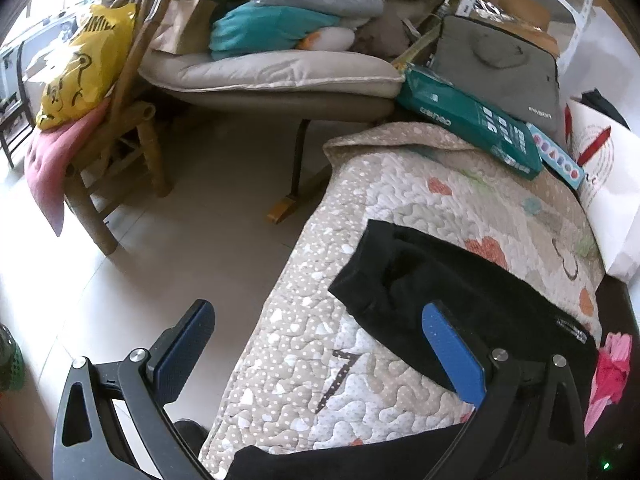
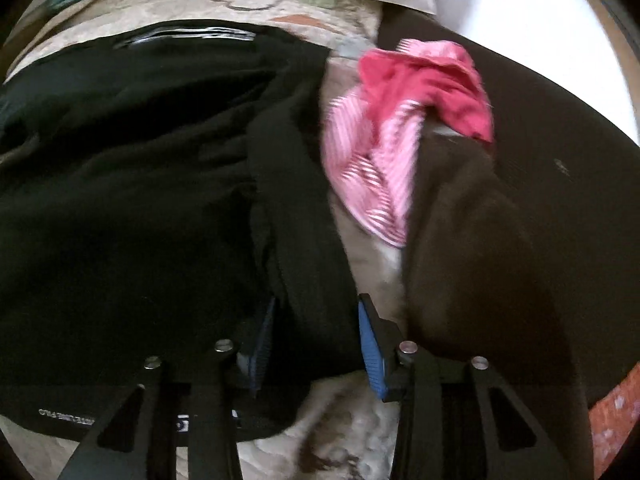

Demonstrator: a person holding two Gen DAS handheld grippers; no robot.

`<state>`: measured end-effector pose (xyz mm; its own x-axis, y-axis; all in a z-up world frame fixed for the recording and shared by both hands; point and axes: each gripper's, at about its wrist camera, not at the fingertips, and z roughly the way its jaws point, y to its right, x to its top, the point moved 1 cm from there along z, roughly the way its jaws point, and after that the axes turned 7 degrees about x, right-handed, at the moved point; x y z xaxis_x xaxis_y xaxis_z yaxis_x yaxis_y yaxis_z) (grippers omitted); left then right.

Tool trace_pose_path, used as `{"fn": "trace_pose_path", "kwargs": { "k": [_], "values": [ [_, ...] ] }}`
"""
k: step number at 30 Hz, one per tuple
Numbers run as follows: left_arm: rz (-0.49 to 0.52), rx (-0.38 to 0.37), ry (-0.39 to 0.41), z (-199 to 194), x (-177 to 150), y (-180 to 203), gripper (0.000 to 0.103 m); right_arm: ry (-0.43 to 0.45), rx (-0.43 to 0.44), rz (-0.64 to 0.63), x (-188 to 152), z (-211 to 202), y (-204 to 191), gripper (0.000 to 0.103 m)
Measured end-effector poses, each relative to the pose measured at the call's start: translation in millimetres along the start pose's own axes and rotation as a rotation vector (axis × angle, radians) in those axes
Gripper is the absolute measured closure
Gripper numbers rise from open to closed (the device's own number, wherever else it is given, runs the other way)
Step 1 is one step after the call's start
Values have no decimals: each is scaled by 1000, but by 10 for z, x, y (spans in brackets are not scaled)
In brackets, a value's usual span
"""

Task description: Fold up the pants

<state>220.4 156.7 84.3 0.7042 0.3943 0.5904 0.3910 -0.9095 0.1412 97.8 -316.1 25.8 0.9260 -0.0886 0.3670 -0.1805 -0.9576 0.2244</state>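
Note:
Black pants (image 1: 440, 280) lie across a patterned quilt (image 1: 312, 360) on a bed. My left gripper (image 1: 318, 306) hangs open over the quilt's left edge with nothing between its blue pads; the right pad (image 1: 452, 352) is over the pants' near edge. In the right wrist view, the pants (image 2: 140, 200) fill the left side. My right gripper (image 2: 316, 320) is low on them, jaws partly apart, with a fold of the pants' right edge between the blue pads (image 2: 370, 344). The cloth partly hides the left pad. I see no firm pinch.
A pink and red striped cloth (image 2: 400, 120) and a dark brown garment (image 2: 480, 240) lie right of the pants. A green package (image 1: 468, 128), grey laptop bag (image 1: 496, 68) and white bag (image 1: 608, 184) sit at the quilt's far end. A cushioned chair (image 1: 272, 76) and wooden chair (image 1: 120, 160) stand on the floor.

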Motion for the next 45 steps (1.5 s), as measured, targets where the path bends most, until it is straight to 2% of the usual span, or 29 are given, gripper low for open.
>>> {"fn": "trace_pose_path", "kwargs": {
  "k": [2, 3, 7, 10, 12, 15, 18, 24, 29, 33, 38, 39, 41, 42, 43, 45],
  "values": [
    [-15, 0, -3, 6, 14, -36, 0, 2, -43, 2, -25, -37, 80, 43],
    [-21, 0, -6, 17, 21, -52, 0, 5, -53, 3, -28, -80, 96, 42],
    [-21, 1, -18, 70, 26, -51, 0, 47, -5, 19, 12, -347, 116, 40],
    [3, -10, -18, 106, 35, 1, 0, 140, 111, 23, 223, -582, 86, 35],
    [33, -20, -6, 134, 63, 70, 0, 193, 218, 4, 424, -669, -11, 30],
    [100, -60, -25, 252, 156, 227, 0, 201, 397, -62, 796, -608, -196, 30],
    [191, -122, -63, 524, 313, 454, 0, 214, 477, -148, 1152, -443, -415, 30],
    [242, -158, -88, 1080, 561, 745, 0, 207, 517, -285, 1754, -47, -682, 30],
    [279, -171, -96, 1364, 626, 910, 0, 213, 478, -395, 2149, 219, -931, 31],
    [312, -198, -105, 1472, 593, 981, 0, 209, 499, -422, 2306, 342, -1007, 31],
    [390, -218, -123, 1545, 478, 1127, 2, 181, 513, -444, 2379, 511, -1105, 37],
    [415, -229, -142, 1565, 435, 1174, 8, 176, 516, -445, 2386, 538, -1121, 38],
    [449, -200, -119, 1544, 396, 1210, 15, 168, 517, -453, 2387, 573, -1148, 42],
    [455, -196, -105, 1506, 389, 1203, 26, 169, 517, -456, 2385, 572, -1155, 43],
    [455, -207, -99, 1477, 395, 1185, 43, 172, 524, -461, 2374, 552, -1155, 47],
    [452, -232, -106, 1431, 436, 1138, 66, 179, 546, -462, 2350, 501, -1140, 49]
  ]
}}
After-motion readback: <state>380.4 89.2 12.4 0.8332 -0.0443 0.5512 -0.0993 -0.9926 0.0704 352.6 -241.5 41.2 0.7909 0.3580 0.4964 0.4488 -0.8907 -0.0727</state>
